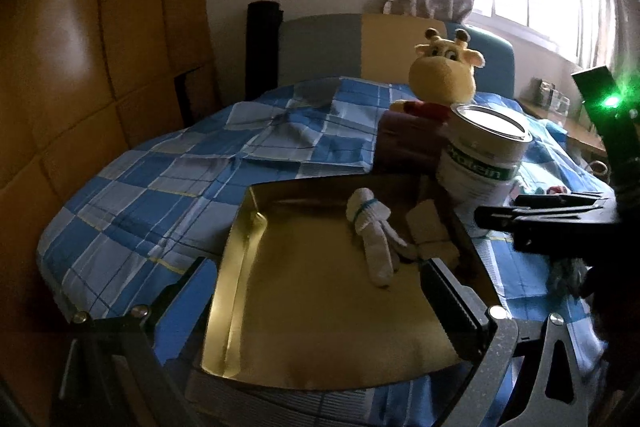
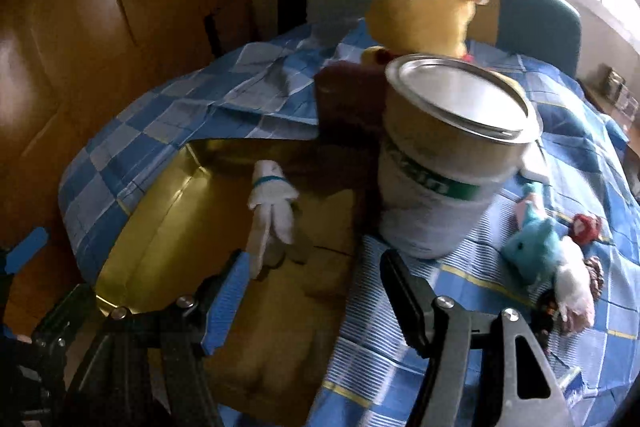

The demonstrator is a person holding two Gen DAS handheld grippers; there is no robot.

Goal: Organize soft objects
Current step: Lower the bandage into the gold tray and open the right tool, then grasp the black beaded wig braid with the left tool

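With both claws, left point(image 1: 316, 291) and right point(image 2: 312, 291), spread wide and empty over the tray point(image 1: 256, 267) where a sock roll point(image 1: 370, 227) lies, the right should probably swing to the dolphin point(image 2: 532, 247) on the bedspread point(image 2: 440, 307), pinching its body squarely.

1. The quilted bedspread point(image 1: 160, 183) was checked in dark blue, pale blue and white, with thin yellow lines.
2. The shallow metal tray point(image 1: 256, 235) shone gold.
3. The rolled white sock bundle point(image 1: 370, 227) carried a blue band.
4. The plush giraffe point(image 1: 444, 71) was yellow, with brown horns and a red collar.
5. The round tin can point(image 2: 440, 187) was white with a green stripe and a silver lid.
6. The small plush dolphin point(image 2: 532, 247) was teal.
7. The padded wall panels point(image 1: 80, 67) were tan.
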